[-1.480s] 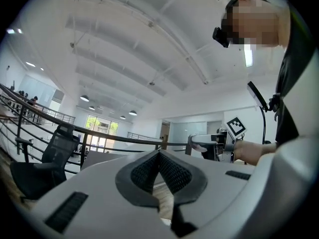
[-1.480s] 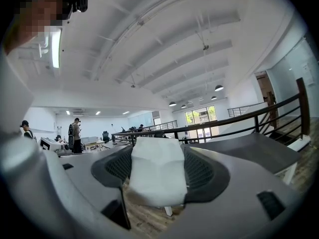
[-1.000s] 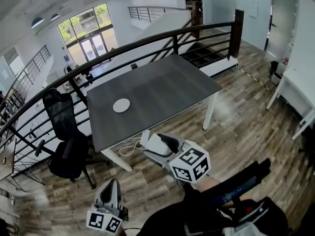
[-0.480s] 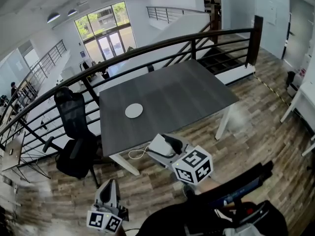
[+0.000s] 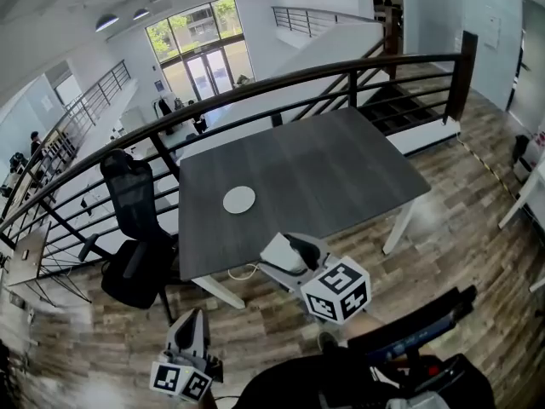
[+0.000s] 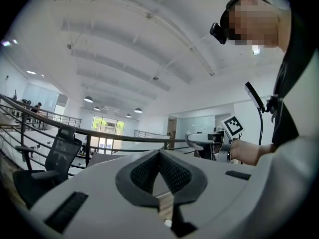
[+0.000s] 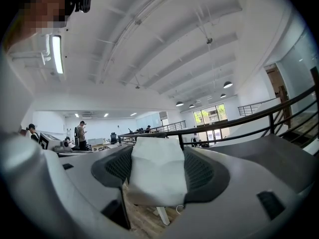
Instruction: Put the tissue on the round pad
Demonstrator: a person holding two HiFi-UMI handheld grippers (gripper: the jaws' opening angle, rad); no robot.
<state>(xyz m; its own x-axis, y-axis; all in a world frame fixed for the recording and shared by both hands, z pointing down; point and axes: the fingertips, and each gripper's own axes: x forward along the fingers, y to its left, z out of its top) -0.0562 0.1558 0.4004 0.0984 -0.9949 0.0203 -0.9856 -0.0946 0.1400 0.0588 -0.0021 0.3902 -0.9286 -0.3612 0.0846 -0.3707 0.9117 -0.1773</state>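
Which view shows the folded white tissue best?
The right gripper view: the folded white tissue sits large, clamped between the right gripper's jaws. The head view shows a small white patch; the left gripper view does not show it clearly.

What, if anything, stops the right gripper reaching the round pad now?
Likely yes: the right gripper, shut on the tissue, hovers at the table edge, and only bare tabletop lies between it and the round pad.
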